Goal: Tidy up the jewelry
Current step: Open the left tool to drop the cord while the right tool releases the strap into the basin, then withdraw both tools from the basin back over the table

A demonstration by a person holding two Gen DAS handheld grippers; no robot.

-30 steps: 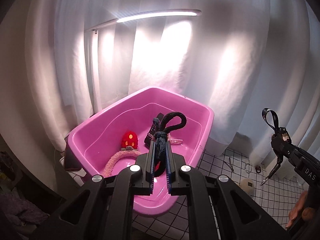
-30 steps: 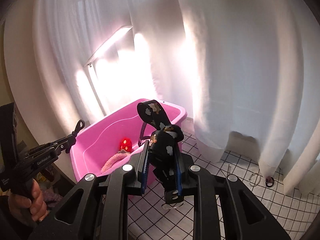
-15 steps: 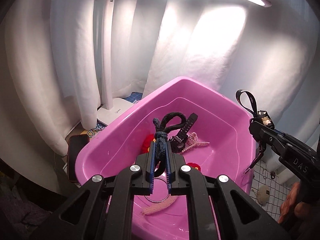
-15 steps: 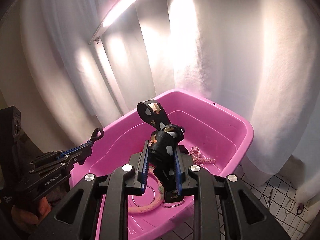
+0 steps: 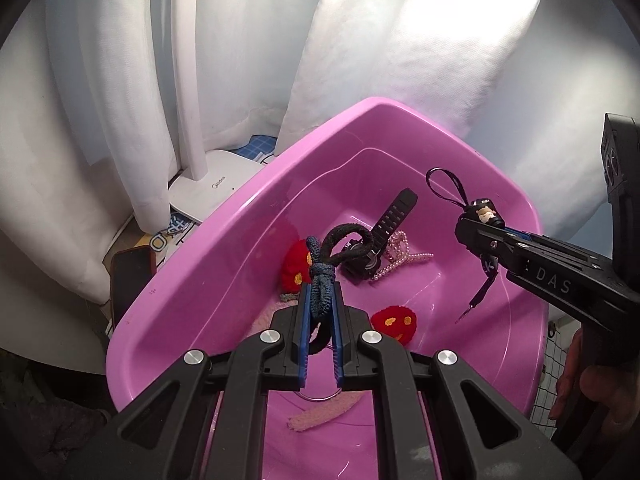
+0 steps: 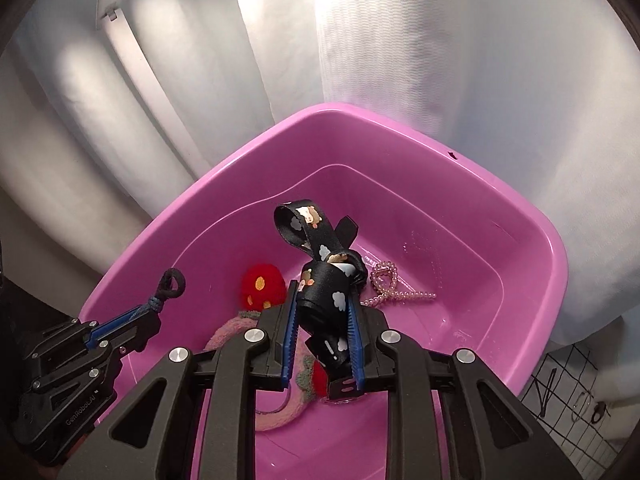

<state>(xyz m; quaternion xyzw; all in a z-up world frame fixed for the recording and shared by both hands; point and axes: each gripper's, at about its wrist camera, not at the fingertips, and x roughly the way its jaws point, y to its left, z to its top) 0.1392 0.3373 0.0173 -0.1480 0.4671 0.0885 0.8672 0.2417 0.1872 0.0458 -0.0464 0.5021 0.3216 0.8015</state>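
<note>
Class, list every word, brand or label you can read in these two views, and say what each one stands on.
"Midea": on the white lamp base behind the pink plastic tub.
"DAS": on the black right gripper, cut off at the frame edge.
"GenRobot.AI": on the black left gripper, small but legible.
Bold print on the sheet under the lamp base: partly hidden, unreadable.

Both grippers hang over the tub (image 5: pixel 192 264), left gripper (image 5: pixel 320 300) left of the right gripper (image 6: pixel 324 320). Inside, the watch (image 5: pixel 384 228) lies beside the bead bracelet (image 5: pixel 400 256). Lamp base (image 5: pixel 212 184) sits behind the tub, phone (image 5: pixel 130 280) at its left.
</note>
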